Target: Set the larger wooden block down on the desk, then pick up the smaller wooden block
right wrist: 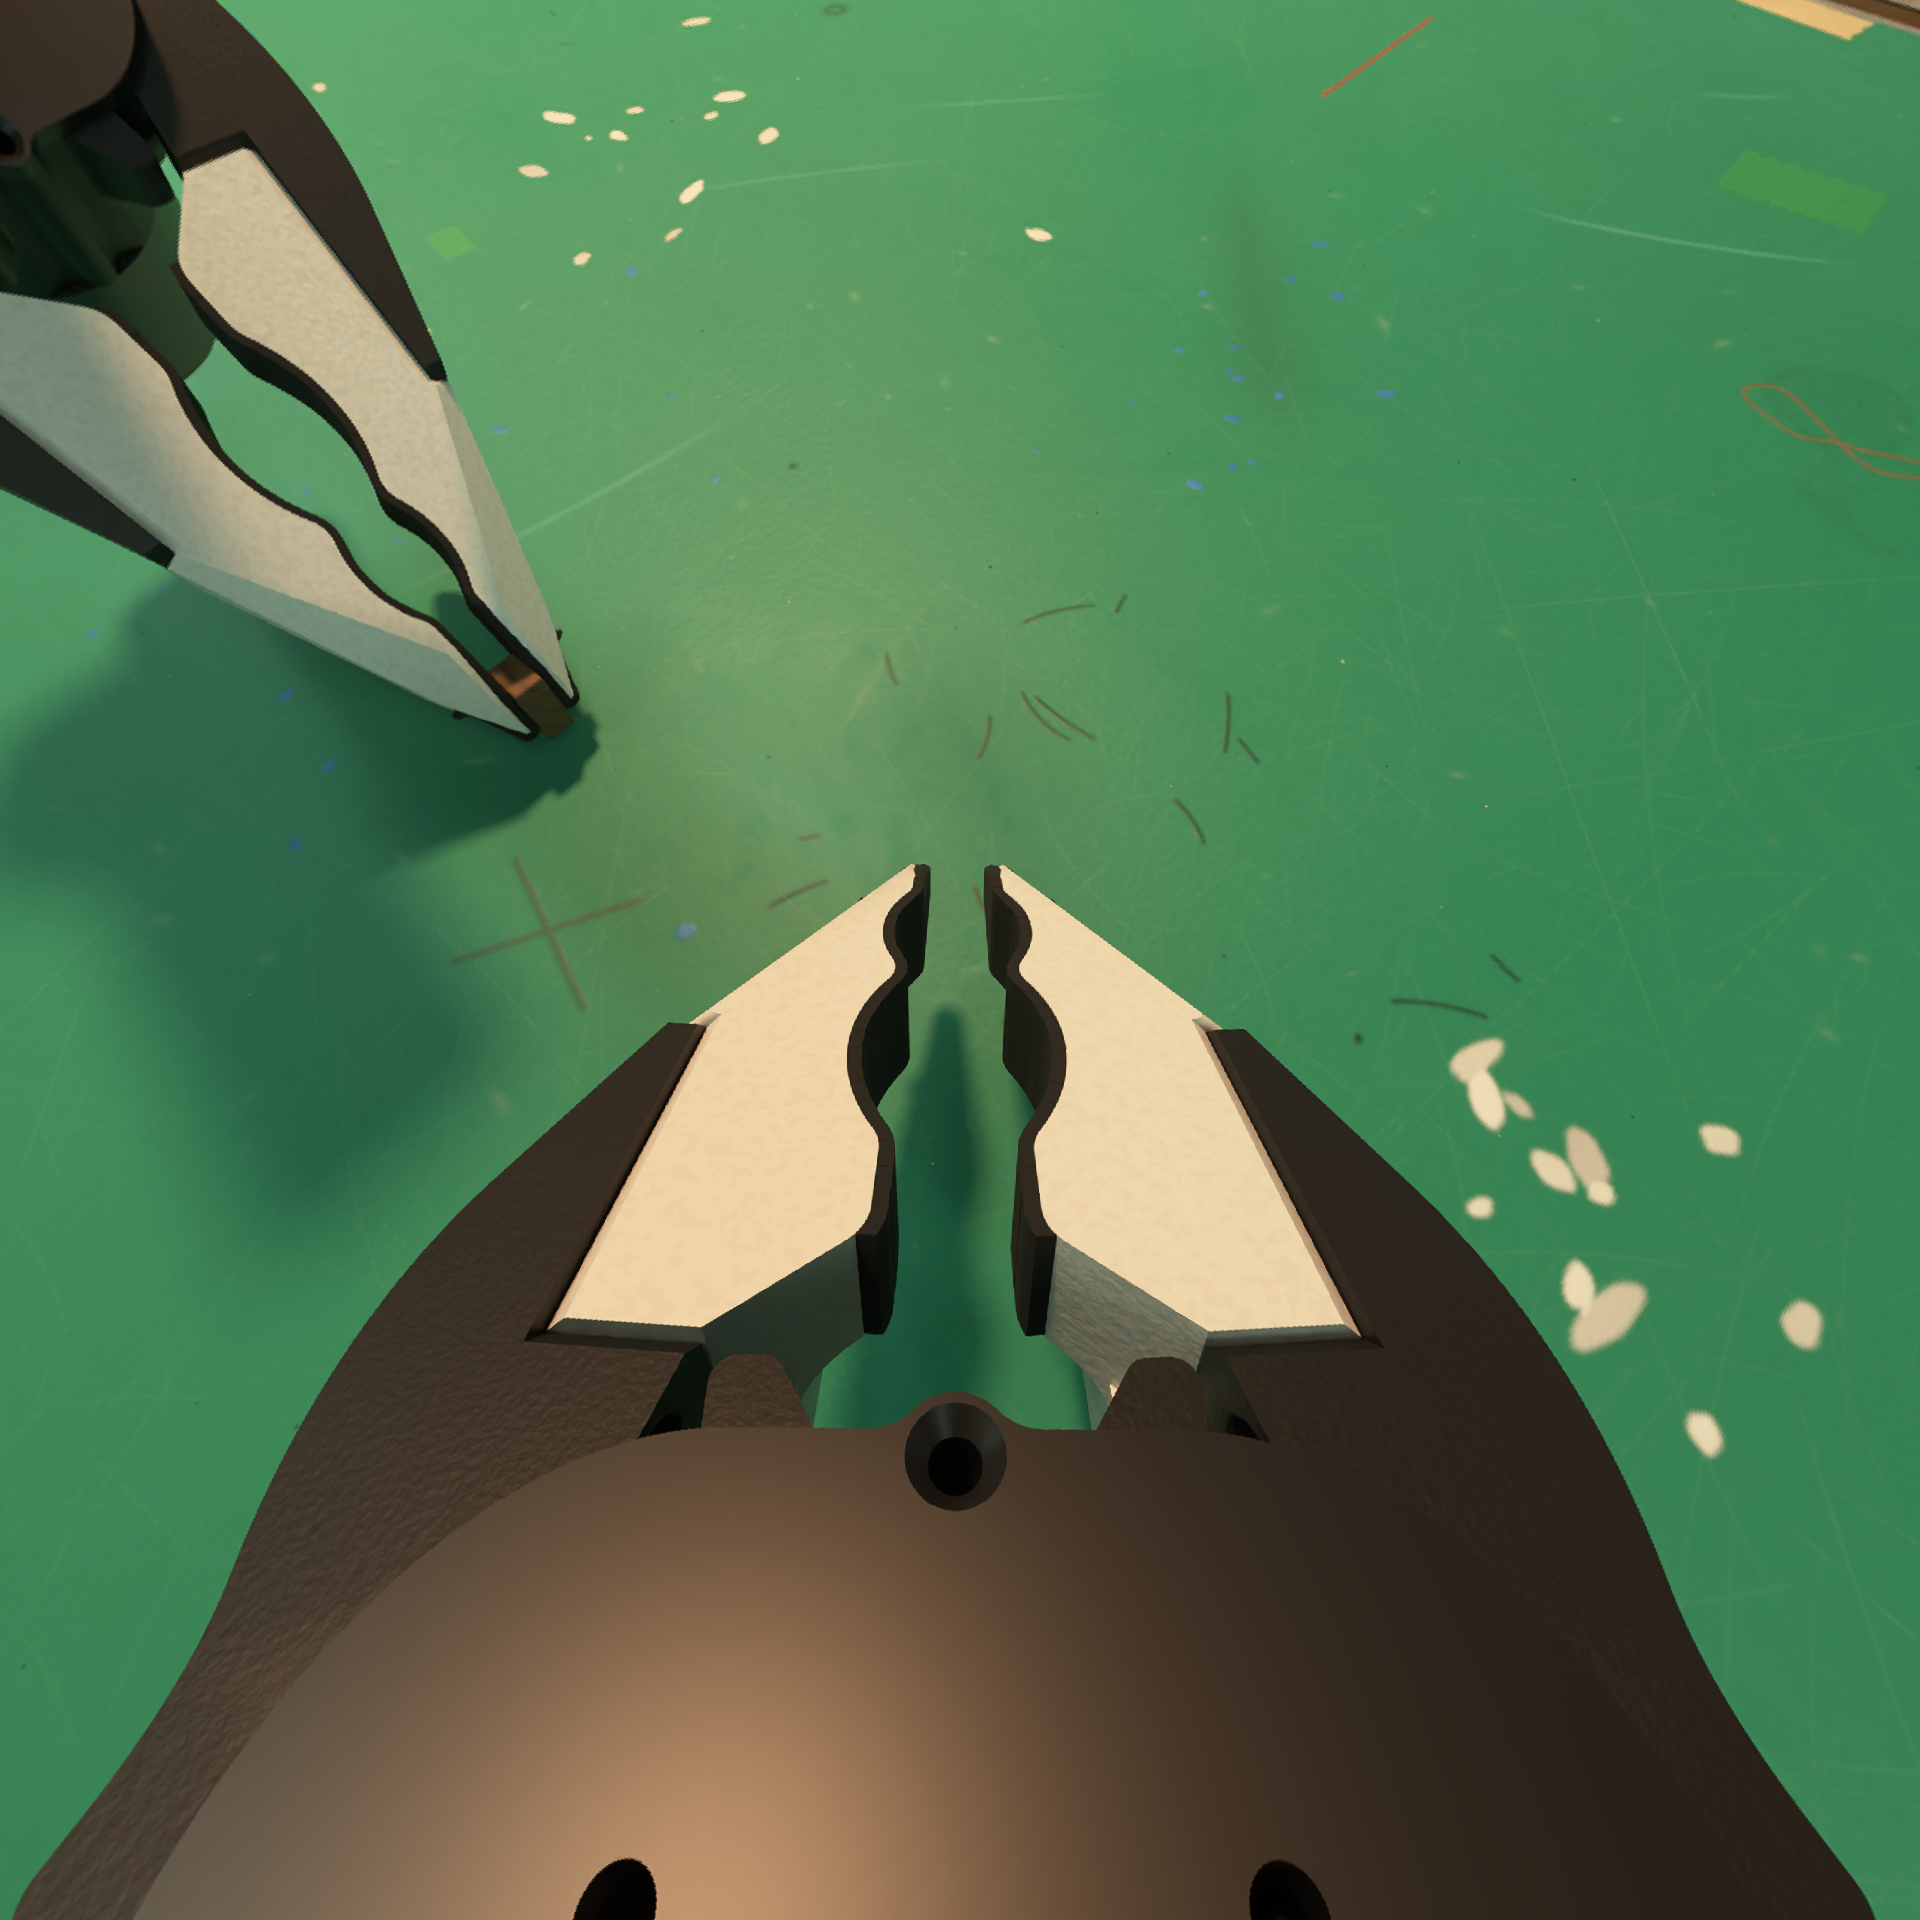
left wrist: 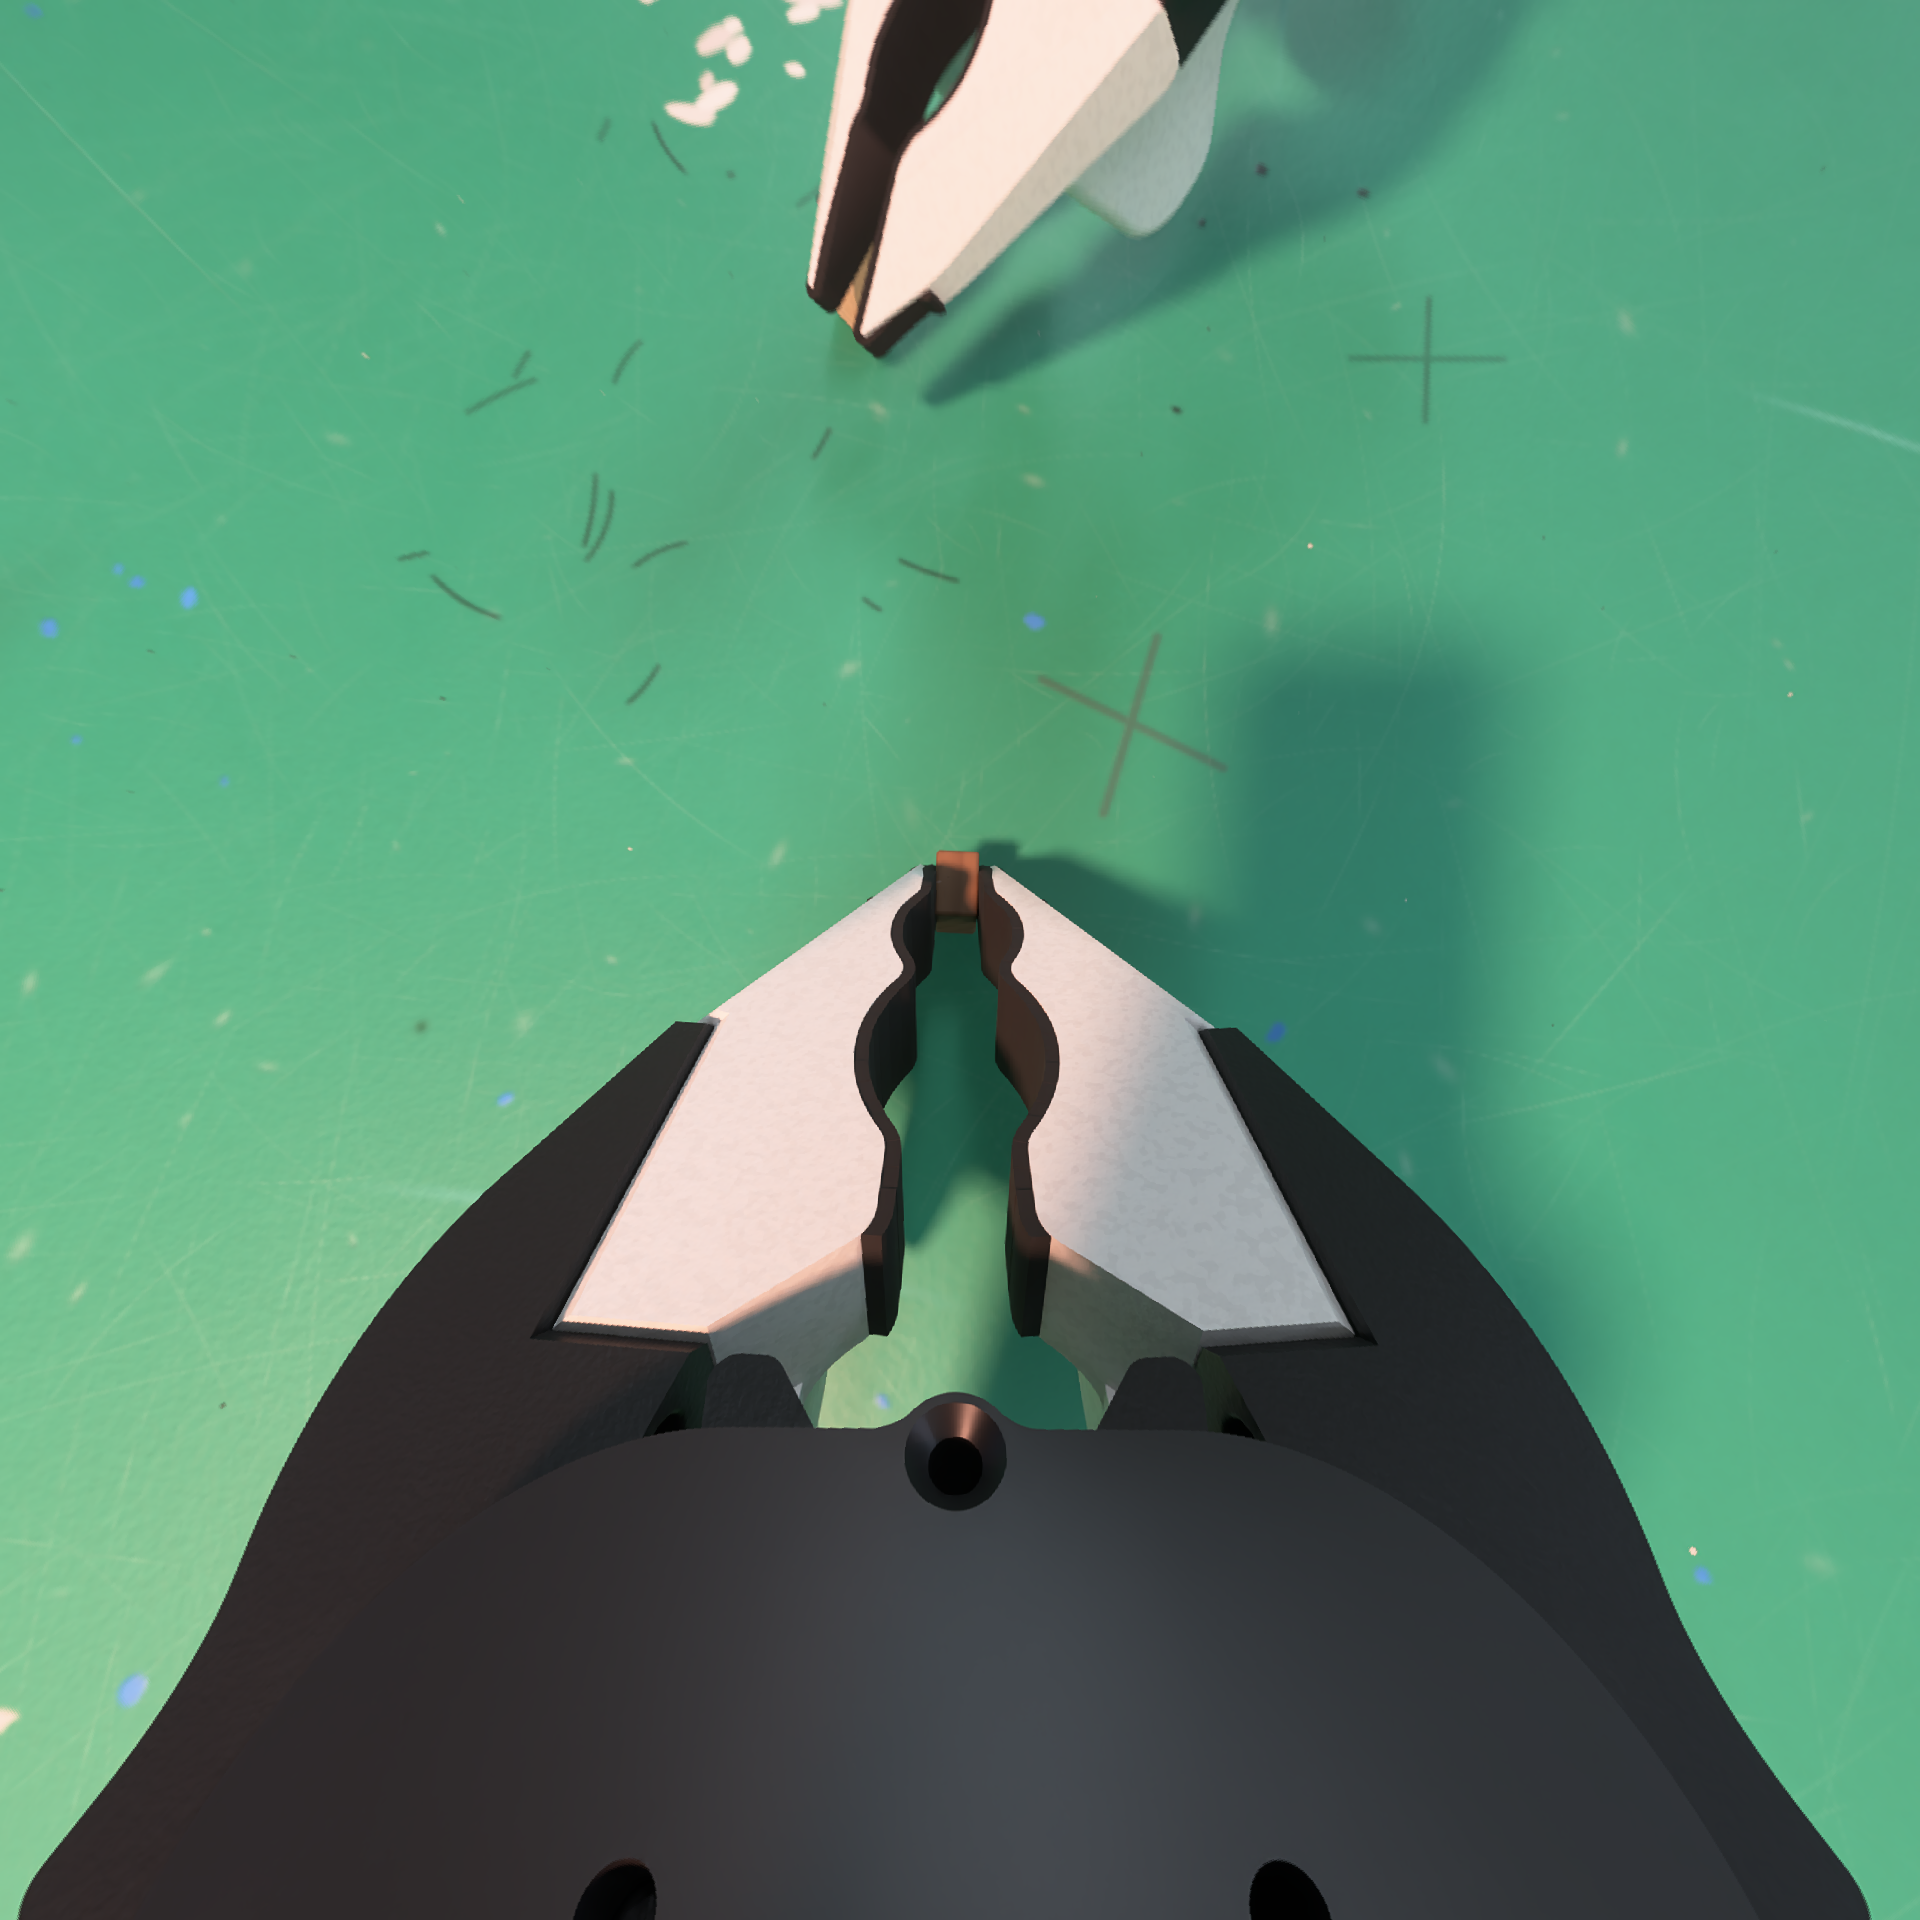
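My left gripper (left wrist: 957,875) is shut on a small reddish-brown wooden block (left wrist: 957,896) pinched at its fingertips. In the right wrist view the left gripper (right wrist: 535,712) slants down at the left with the block (right wrist: 520,684) at the desk surface, its shadow meeting the tips. My right gripper (right wrist: 957,883) has its jaws a narrow gap apart, and only green desk shows between them. In the left wrist view the right gripper (left wrist: 862,327) points down at the desk, with a pale tan sliver (left wrist: 854,301) between its tips. I cannot tell whether that is a block.
The green desk mat (left wrist: 416,935) is scratched, with pen crosses (left wrist: 1132,727) between the two grippers and white flecks (right wrist: 1558,1164) to the right. A tan strip (right wrist: 1813,16) lies at the far right corner. No other block shows on the desk.
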Tool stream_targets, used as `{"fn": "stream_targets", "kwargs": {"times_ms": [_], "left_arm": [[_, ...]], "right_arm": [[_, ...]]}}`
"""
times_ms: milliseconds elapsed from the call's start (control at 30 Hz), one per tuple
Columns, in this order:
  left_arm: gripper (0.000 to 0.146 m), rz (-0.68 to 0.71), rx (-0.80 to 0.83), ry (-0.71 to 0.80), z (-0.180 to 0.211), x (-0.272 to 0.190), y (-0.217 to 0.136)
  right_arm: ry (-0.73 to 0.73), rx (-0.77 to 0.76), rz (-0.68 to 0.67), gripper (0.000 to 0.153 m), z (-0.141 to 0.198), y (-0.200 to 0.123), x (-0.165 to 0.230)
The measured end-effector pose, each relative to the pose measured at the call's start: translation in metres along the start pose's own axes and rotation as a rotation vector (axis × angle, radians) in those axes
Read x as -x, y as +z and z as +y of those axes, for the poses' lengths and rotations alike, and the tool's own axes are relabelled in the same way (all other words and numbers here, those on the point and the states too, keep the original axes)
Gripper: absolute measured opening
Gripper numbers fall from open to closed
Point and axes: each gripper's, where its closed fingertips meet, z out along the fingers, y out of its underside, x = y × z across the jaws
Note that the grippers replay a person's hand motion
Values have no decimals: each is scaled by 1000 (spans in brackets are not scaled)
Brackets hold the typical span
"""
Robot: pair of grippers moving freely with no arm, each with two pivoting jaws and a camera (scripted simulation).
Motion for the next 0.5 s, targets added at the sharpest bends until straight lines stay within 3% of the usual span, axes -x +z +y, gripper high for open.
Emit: {"fn": "stream_targets", "kwargs": {"times_ms": [267,500], "left_arm": [[7,-61,-124,-33,-18,14,-16],[7,-93,-346,-91,-52,29,-41]], "right_arm": [[18,-39,-57,11,-10,0,9],[-13,-77,-110,12,-19,2,24]]}}
